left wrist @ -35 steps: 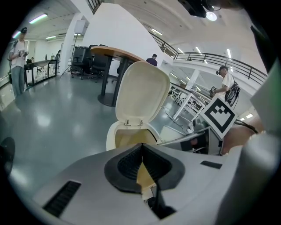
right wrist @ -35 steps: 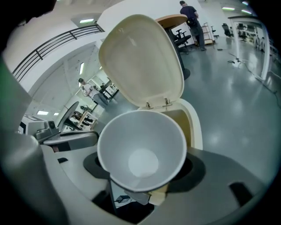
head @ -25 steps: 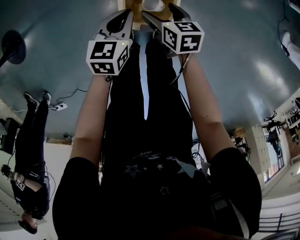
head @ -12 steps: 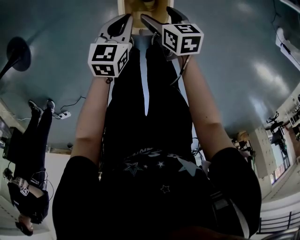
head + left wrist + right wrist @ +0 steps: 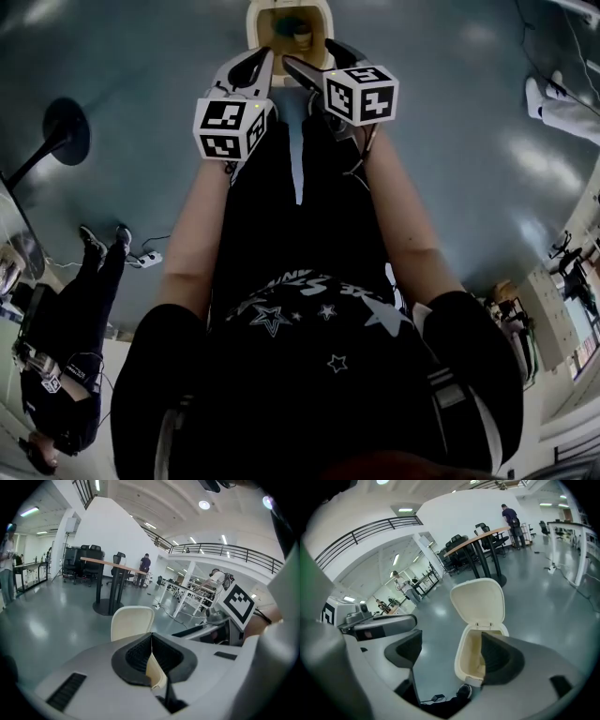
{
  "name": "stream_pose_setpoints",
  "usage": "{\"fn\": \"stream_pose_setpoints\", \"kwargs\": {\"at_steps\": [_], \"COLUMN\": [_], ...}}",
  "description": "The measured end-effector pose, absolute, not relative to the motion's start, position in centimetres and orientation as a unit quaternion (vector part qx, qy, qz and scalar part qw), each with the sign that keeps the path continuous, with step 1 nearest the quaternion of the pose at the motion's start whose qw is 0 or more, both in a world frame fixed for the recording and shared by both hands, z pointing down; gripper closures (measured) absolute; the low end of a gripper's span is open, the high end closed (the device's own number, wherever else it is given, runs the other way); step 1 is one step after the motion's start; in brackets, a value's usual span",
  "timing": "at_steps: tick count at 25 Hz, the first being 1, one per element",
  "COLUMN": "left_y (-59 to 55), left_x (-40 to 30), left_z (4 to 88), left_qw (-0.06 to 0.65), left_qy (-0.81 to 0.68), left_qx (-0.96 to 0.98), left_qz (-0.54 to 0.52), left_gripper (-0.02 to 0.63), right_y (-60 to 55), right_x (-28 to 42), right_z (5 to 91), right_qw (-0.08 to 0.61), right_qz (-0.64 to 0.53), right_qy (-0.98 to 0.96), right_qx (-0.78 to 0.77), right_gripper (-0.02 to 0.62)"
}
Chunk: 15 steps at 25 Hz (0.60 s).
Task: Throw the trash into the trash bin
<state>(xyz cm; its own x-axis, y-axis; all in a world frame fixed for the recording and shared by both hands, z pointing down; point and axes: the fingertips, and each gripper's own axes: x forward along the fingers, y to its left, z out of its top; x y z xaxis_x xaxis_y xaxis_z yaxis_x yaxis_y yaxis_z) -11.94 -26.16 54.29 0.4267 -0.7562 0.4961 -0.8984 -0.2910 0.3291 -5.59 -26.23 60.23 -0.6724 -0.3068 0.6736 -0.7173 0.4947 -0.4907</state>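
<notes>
Left gripper view showed the left gripper (image 5: 151,641) clamped on a thin cream scrap of trash (image 5: 155,670), short of the open cream plastic trash bin (image 5: 131,622). The right gripper (image 5: 449,649) hung empty, jaws apart. Released here, the light scrap might flutter onto the grey floor (image 5: 543,602).

The hand-held gripper (image 5: 151,638) has its jaws together; cream trash bin (image 5: 132,620) beyond, lid raised

Inside of the trash bin (image 5: 476,620) partly behind a jaw of the right hand-held gripper (image 5: 451,649)
</notes>
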Motion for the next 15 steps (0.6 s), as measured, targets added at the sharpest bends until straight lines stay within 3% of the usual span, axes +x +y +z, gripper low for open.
{"fn": "stream_pose_setpoints", "kwargs": {"at_steps": [5, 15], "left_y": [-24.6, -21.2], "left_x": [-11.8, -13.0], "left_z": [50.2, 44.1], "left_qw": [0.269, 0.24], "left_qy": [-0.509, -0.498], "left_qx": [0.809, 0.827], "left_qz": [0.12, 0.097], "left_gripper": [0.595, 0.595], "right_y": [-25.5, -21.5], "right_x": [-5.6, -6.0], "right_z": [53.9, 46.4], "right_qw": [0.23, 0.175], "right_qz": [0.368, 0.352], "right_qy": [-0.836, -0.85], "right_qx": [0.335, 0.35], "right_gripper": [0.285, 0.342]}}
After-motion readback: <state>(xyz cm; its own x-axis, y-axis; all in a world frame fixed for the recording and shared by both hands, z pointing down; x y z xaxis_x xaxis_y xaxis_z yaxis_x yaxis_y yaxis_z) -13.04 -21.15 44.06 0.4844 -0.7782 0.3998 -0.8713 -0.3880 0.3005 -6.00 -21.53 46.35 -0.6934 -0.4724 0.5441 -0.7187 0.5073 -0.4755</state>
